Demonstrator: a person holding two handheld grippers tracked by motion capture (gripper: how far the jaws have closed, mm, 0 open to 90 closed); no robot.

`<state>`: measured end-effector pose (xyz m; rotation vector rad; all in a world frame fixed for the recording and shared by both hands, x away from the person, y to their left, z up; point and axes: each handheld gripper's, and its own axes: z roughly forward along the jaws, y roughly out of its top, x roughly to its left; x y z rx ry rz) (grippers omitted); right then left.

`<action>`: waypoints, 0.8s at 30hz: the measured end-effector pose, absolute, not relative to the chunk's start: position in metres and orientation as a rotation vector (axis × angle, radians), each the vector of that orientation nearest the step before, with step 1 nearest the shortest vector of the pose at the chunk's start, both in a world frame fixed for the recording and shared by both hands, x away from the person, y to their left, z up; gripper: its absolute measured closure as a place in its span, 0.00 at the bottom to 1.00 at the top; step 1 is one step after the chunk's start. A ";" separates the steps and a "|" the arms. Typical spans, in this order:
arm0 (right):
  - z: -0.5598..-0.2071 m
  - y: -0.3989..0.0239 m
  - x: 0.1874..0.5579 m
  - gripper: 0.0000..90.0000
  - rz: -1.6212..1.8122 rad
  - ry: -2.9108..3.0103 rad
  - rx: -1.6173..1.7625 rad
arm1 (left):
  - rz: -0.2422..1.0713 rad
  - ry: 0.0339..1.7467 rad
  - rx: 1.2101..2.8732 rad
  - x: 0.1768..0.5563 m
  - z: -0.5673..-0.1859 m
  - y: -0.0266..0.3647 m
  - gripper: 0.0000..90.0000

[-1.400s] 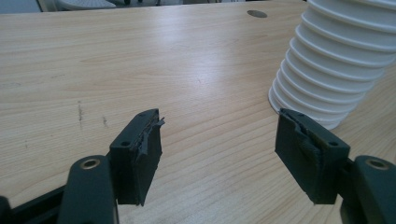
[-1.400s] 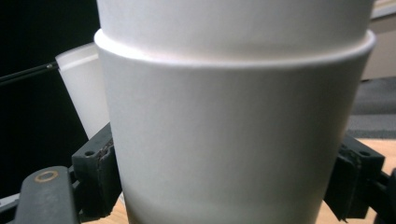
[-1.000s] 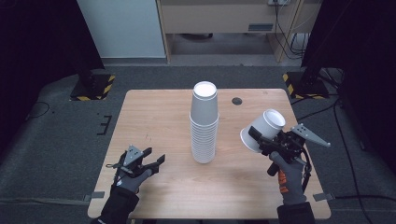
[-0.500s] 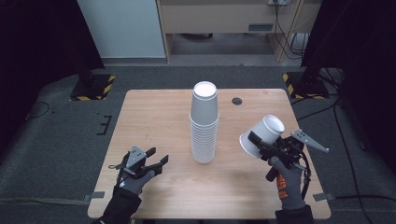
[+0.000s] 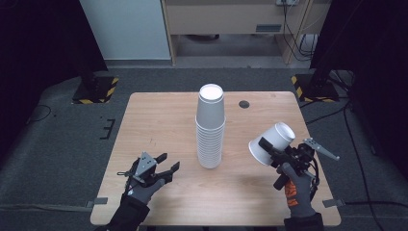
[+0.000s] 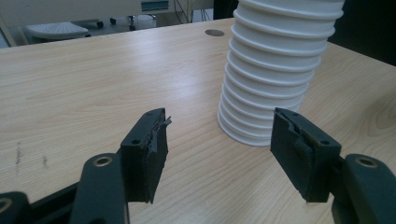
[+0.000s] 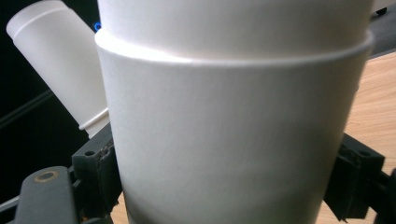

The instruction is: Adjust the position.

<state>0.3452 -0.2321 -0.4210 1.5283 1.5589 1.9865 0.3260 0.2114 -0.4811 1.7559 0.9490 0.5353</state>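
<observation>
A tall stack of white cups (image 5: 210, 130) stands upside down in the middle of the wooden table (image 5: 159, 120). My right gripper (image 5: 267, 150) is shut on a single white cup (image 5: 272, 142), held tilted above the table's right side, bottom pointing up and to the right. In the right gripper view that cup (image 7: 229, 121) sits between both jaws, with the stack (image 7: 60, 60) behind at the upper left. My left gripper (image 5: 167, 162) hovers low at the front left, open; its jaws have just been closing a little with nothing between them. In its view the stack (image 6: 275, 70) rises just beyond the fingertips.
A small dark round spot (image 5: 244, 104) marks the table's far side, right of the stack. Black-and-yellow striped stand bases (image 5: 95, 89) sit on the floor beyond both far corners. A cabinet stands behind the table.
My right gripper has sunk a little with the cup, closer to the tabletop. The left hand has stayed in place.
</observation>
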 end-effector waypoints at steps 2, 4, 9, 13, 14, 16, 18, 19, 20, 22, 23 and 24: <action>-0.421 -0.232 0.345 0.18 1.997 1.558 1.532 | 0.533 0.943 1.757 0.325 -0.480 0.210 0.39; -0.422 -0.232 0.345 0.18 2.003 1.554 1.529 | 0.532 0.930 1.760 0.325 -0.480 0.208 0.40; -0.424 -0.230 0.345 0.18 2.027 1.551 1.546 | 0.527 0.898 1.759 0.322 -0.477 0.201 0.41; -0.426 -0.228 0.344 0.18 2.070 1.539 1.565 | 0.524 0.875 1.763 0.319 -0.474 0.195 0.42; -0.426 -0.228 0.344 0.18 2.073 1.537 1.569 | 0.522 0.870 1.762 0.319 -0.474 0.193 0.42; -0.426 -0.227 0.343 0.18 2.082 1.533 1.566 | 0.518 0.858 1.765 0.318 -0.473 0.188 0.42; -0.426 -0.227 0.342 0.18 2.093 1.528 1.576 | 0.515 0.850 1.769 0.317 -0.472 0.185 0.42; -0.426 -0.226 0.342 0.18 2.100 1.524 1.577 | 0.513 0.847 1.766 0.317 -0.472 0.183 0.42; -0.426 -0.226 0.342 0.18 2.106 1.522 1.579 | 0.511 0.843 1.769 0.316 -0.472 0.182 0.42; -0.426 -0.225 0.341 0.18 2.113 1.524 1.580 | 0.508 0.835 1.771 0.316 -0.472 0.178 0.42; -0.426 -0.225 0.341 0.18 2.112 1.523 1.579 | 0.506 0.831 1.773 0.316 -0.472 0.177 0.42; -0.426 -0.225 0.341 0.18 2.114 1.521 1.582 | 0.504 0.827 1.773 0.315 -0.471 0.175 0.42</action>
